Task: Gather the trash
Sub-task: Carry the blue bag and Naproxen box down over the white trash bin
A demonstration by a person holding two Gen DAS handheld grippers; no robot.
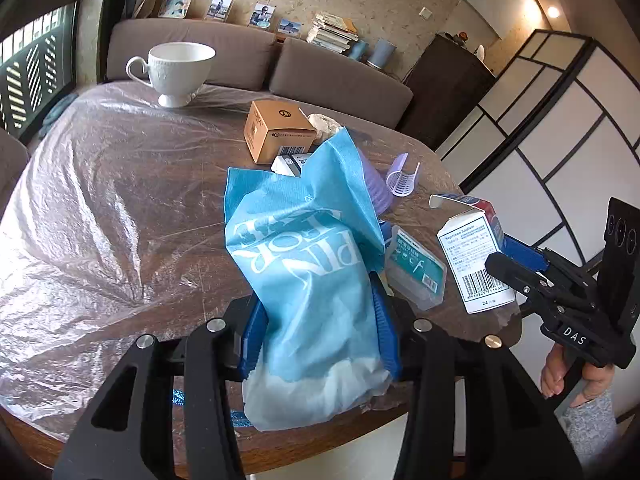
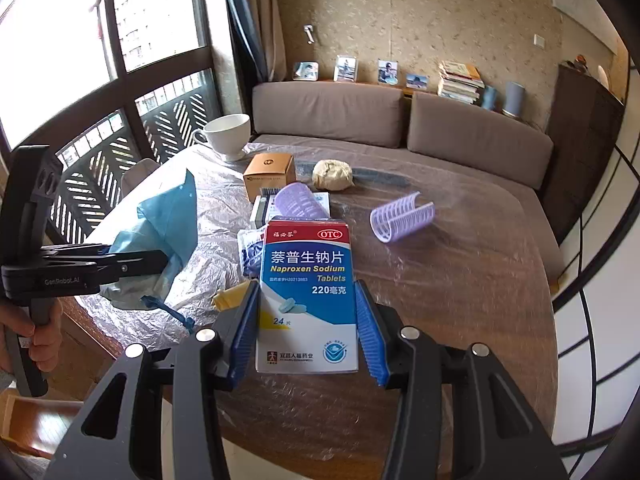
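Observation:
My left gripper [image 1: 318, 320] is shut on a light blue fabric bag [image 1: 304, 248] with white lettering, and its blue pads press both sides of it. In the right wrist view the same bag [image 2: 168, 224] hangs just above the table's left part in that gripper [image 2: 160, 260]. My right gripper [image 2: 307, 300] is shut on a white, blue and red tablet box [image 2: 306, 280], lifted a little above the table. In the left wrist view that box [image 1: 472, 256] is at the right, in the right gripper [image 1: 500, 268].
On the plastic-covered wooden table [image 2: 460, 300] lie a brown carton [image 2: 268, 174], a crumpled paper ball [image 2: 332, 175], a purple hair roller [image 2: 302, 202], a purple roller clip [image 2: 402, 216], a clear plastic case [image 1: 416, 272] and a white cup [image 1: 176, 70]. A grey sofa [image 2: 472, 136] stands behind.

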